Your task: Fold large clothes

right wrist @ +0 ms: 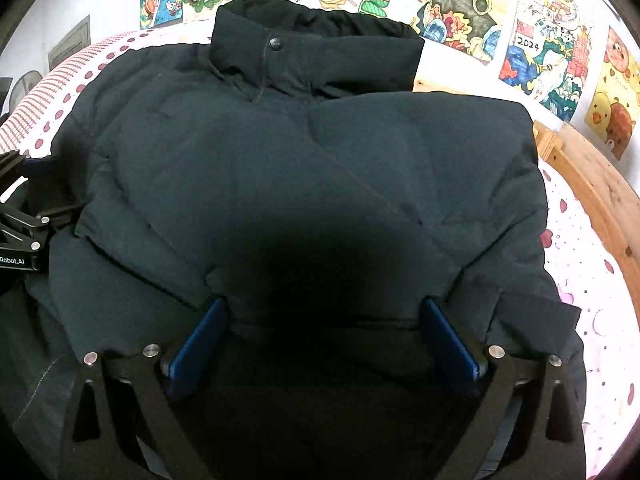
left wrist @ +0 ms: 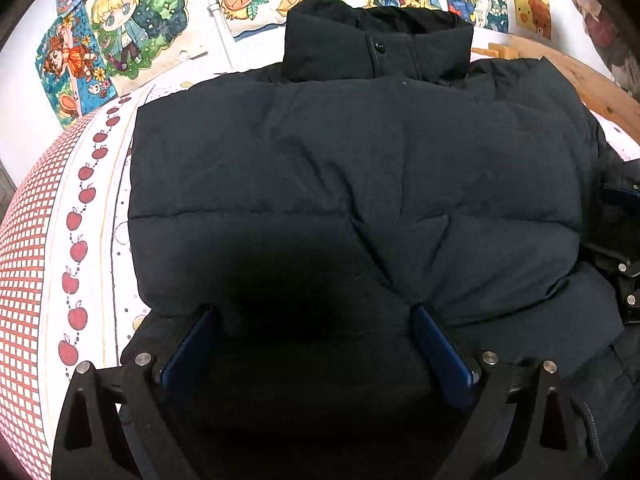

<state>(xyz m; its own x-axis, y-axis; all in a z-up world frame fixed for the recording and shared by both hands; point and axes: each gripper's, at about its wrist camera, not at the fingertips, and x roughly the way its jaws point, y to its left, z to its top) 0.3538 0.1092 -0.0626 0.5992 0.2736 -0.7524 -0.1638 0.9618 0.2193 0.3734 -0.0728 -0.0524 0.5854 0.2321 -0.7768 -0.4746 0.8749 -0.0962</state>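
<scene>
A dark padded jacket (left wrist: 352, 168) is spread on a bed (left wrist: 96, 216), its hem straddled by the left tool (left wrist: 314, 320) and right tool (right wrist: 324, 312), both wide open and gripping nothing, apparently ready for folding.

Both grippers are side by side, each pointing forward and angled downward. Left gripper (left wrist: 314, 316) has its jaws spread wide, blue pads (left wrist: 440, 356) well apart with dark fabric bulging up between them. Right gripper (right wrist: 322, 312) looks the same, jaws wide, blue pads (right wrist: 452, 340) apart. Each one shows at the edge of the other's view.
</scene>
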